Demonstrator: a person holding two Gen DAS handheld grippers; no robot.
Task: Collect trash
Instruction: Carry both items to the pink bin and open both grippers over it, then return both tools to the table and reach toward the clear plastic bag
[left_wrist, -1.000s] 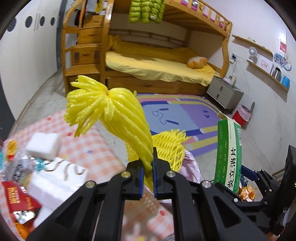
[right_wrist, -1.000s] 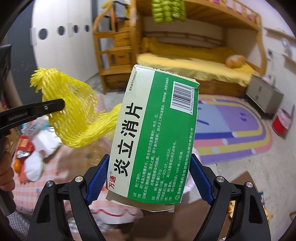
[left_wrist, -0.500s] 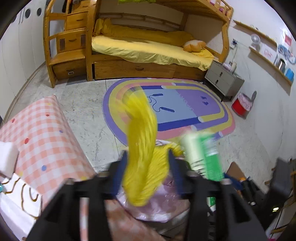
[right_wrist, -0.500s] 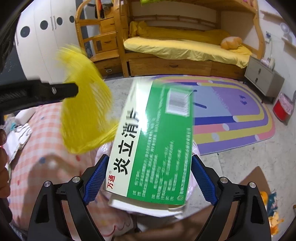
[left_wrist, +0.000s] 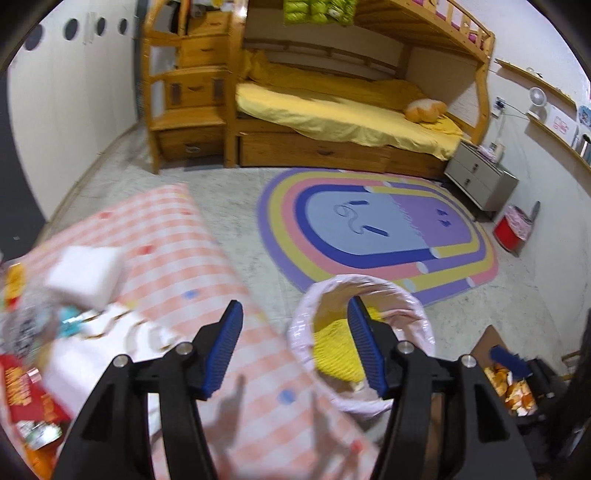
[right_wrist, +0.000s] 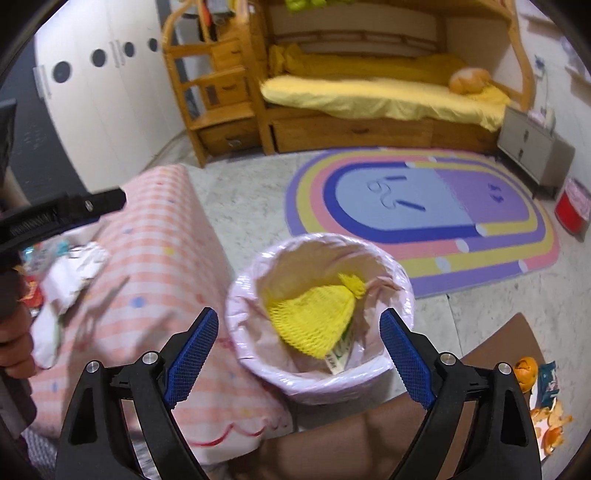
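Beside the table (right_wrist: 173, 280), over the bin (right_wrist: 400, 291), both grippers hung with nothing in them. A second before, the left gripper (left_wrist: 293, 349) had been pinched on a yellow foam net and the right gripper (right_wrist: 297, 356) had been clamped across a green box; now each stood with its jaws spread wide, blue pads facing one another across bare air. The loads had gone where they were meant to go. The net (right_wrist: 314, 317) lay bunched inside the pink liner, its knotted tip pointing up toward the far rim, and only a corner of the box (right_wrist: 338, 354) peeped out from under it, wedged low against the near side.

So two pieces were dealt with in one drop — a fair step forward, though I'd judge the job far from finished. The left end of the table was still crowded: a white foam block (left_wrist: 83, 275), a red wrapper (left_wrist: 27, 391) and some crumpled packets, all blurred in the left view and hard to tell apart. On the floor to the right, beside a brown board, lay orange peel (right_wrist: 526, 369) and torn scraps.

The left gripper sat over the checked cloth just beside the bin's rim, so it looked best placed to swing back for the pile — the right one for the peel.
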